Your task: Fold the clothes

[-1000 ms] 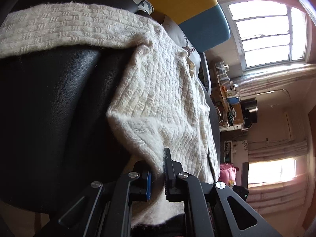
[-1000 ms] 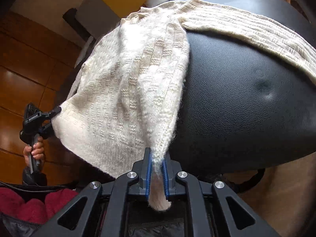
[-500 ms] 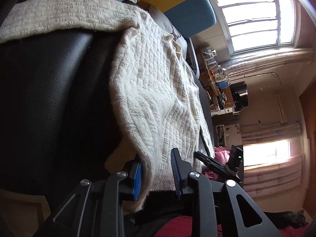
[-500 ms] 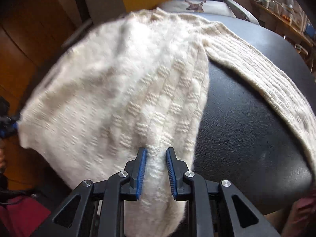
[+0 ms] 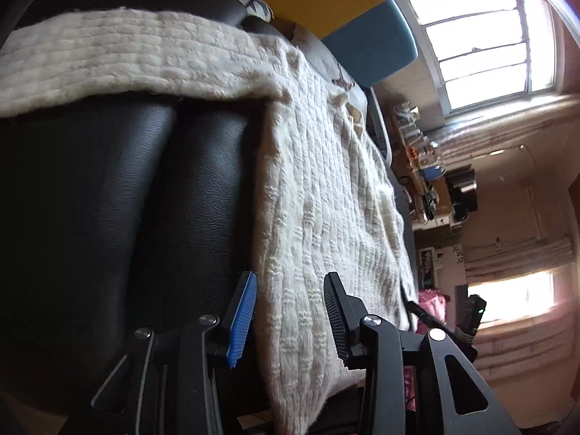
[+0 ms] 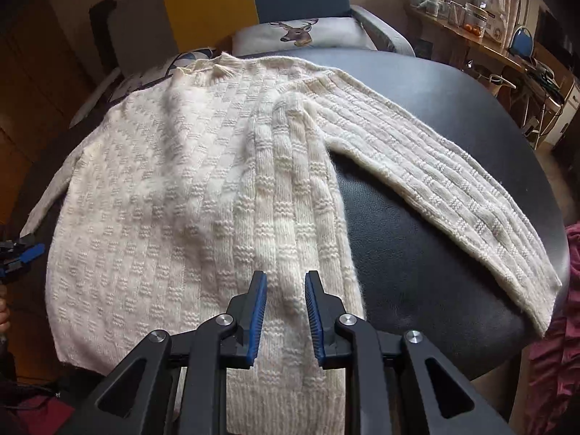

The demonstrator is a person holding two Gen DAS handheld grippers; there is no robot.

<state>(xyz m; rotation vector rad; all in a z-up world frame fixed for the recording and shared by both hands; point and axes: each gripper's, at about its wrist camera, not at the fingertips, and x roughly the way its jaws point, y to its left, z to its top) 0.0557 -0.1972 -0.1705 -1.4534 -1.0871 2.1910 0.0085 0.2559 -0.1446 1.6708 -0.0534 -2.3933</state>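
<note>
Hovering low over the near hem, the right gripper [image 6: 284, 311] has its blue-padded jaws parted, with a raised ridge of knit running up between them and no pad pressing it. That ridge belongs to a cream sweater [image 6: 188, 195], a chunky knit with a blocky basket-weave pattern, lying spread flat with its neck at the far side and its hem draped over the near edge of a black leather seat [image 6: 427, 253]. One sleeve [image 6: 435, 185] stretches out diagonally to the right across the bare leather, its cuff reaching the seat's rim. The sweater's right side panel is doubled inward, forming a soft fold straight ahead of the right gripper. At the far left of the right wrist view, the left gripper [image 6: 21, 259] sits at the sweater's left edge, a bit of a hand just visible below it. In the left wrist view, the left gripper [image 5: 290, 315] is turned on its side and likewise stands open, its jaws wide apart, with the sweater's [image 5: 326, 199] side edge lying between them untouched. The sleeve [image 5: 119, 61] crosses the top of that view over the dark leather. Beyond the seat sit a deer-print cushion [image 6: 301, 32] and a yellow and blue backrest [image 5: 348, 11].
</note>
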